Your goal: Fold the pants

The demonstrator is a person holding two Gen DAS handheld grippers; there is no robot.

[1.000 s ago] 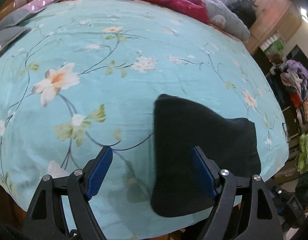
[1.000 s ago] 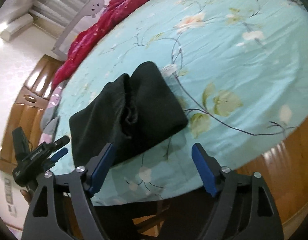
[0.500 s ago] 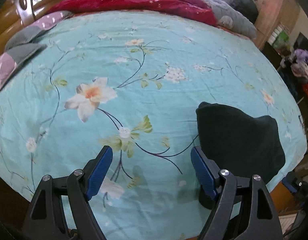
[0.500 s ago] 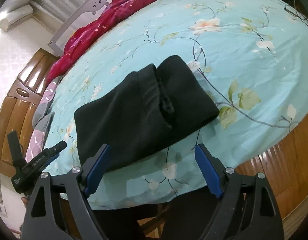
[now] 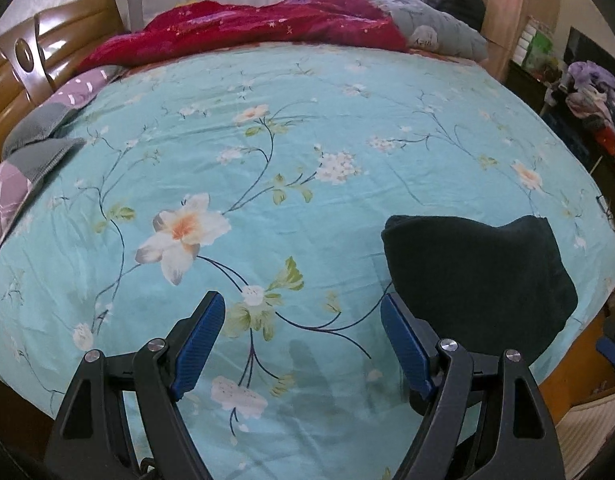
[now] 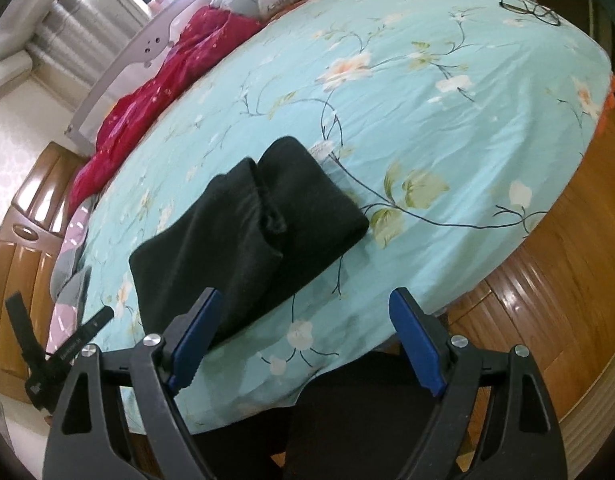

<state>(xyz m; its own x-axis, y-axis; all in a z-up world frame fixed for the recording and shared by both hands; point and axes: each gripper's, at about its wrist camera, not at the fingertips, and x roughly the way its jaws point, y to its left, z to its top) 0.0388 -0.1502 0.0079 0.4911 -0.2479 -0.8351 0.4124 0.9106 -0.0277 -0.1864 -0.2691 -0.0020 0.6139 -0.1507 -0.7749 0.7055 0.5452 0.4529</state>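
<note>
The pants (image 5: 475, 276) lie folded in a dark bundle on the bed (image 5: 307, 128), at the lower right of the left view and in the centre left of the right view (image 6: 247, 232). The left tool (image 5: 301, 332) hangs above the flowered sheet with its jaws wide apart and holds nothing; the pants are just beside its right finger. The right tool (image 6: 303, 332) is also wide open and empty, near the bed's edge. Glasses (image 6: 531, 8) lie at the upper right of the right view.
</note>
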